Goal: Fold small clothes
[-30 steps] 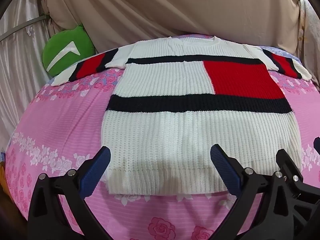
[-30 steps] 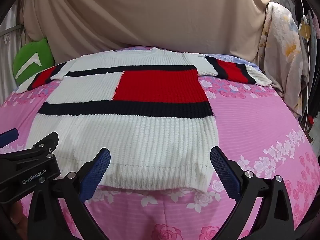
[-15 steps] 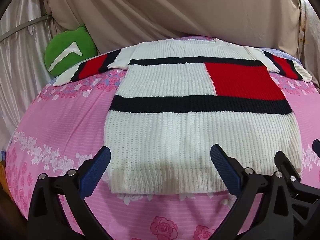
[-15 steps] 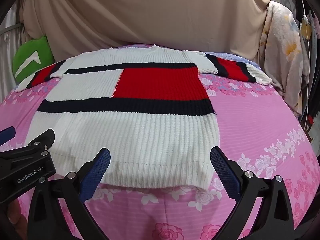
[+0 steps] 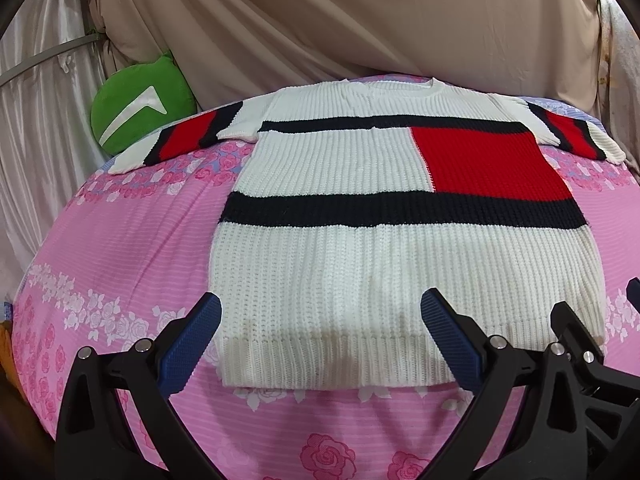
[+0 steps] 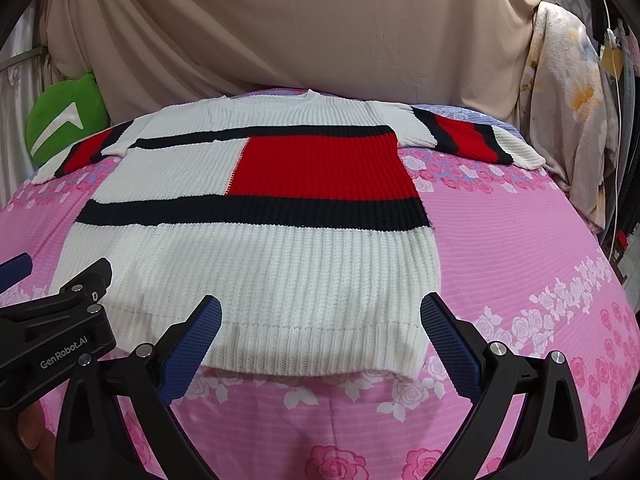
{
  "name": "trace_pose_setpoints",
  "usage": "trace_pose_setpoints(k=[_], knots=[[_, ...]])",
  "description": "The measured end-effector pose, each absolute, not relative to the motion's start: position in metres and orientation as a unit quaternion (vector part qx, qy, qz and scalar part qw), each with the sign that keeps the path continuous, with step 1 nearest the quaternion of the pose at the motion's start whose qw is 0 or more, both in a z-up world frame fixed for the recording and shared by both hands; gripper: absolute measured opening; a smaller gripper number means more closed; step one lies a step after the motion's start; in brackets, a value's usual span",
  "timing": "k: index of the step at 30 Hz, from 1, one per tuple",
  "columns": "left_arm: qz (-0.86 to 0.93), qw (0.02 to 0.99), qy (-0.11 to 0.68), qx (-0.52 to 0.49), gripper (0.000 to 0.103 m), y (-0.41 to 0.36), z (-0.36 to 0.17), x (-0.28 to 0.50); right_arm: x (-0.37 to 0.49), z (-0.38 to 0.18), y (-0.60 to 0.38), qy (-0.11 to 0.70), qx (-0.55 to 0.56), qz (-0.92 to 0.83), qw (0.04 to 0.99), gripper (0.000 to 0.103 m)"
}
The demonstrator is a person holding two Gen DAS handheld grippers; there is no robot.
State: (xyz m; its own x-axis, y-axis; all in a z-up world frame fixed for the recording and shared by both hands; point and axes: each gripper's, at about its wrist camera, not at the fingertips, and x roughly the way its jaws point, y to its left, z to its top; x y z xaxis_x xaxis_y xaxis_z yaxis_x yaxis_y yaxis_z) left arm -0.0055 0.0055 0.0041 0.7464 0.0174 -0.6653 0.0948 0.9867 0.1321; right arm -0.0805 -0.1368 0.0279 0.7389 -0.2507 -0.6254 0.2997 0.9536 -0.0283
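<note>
Both grippers crept slightly fwd toward sweater hem. We log: left gripper [image 5: 320, 336] & right gripper [image 6: 320, 336], jaws wide apart, holding nothing. Sweater [image 5: 392, 248] flat, centre of pink bedsheet [image 5: 120, 240], hem at near edge.

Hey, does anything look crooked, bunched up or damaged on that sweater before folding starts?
Nothing stands out. The sweater lies flat and face up on the pink floral bedsheet, both sleeves spread out sideways, hem straight. No holes or stains are visible. The left gripper and right gripper are open near the hem.
</note>
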Motion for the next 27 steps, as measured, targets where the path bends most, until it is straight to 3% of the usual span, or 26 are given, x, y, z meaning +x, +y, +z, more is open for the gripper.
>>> trace_pose_setpoints(k=[27], knots=[[-0.019,0.932,0.352,0.081,0.098,0.0029,0.0051,-0.0059,-0.0813,0.0267,-0.1428,0.329,0.045,-0.147,0.932,0.098]])
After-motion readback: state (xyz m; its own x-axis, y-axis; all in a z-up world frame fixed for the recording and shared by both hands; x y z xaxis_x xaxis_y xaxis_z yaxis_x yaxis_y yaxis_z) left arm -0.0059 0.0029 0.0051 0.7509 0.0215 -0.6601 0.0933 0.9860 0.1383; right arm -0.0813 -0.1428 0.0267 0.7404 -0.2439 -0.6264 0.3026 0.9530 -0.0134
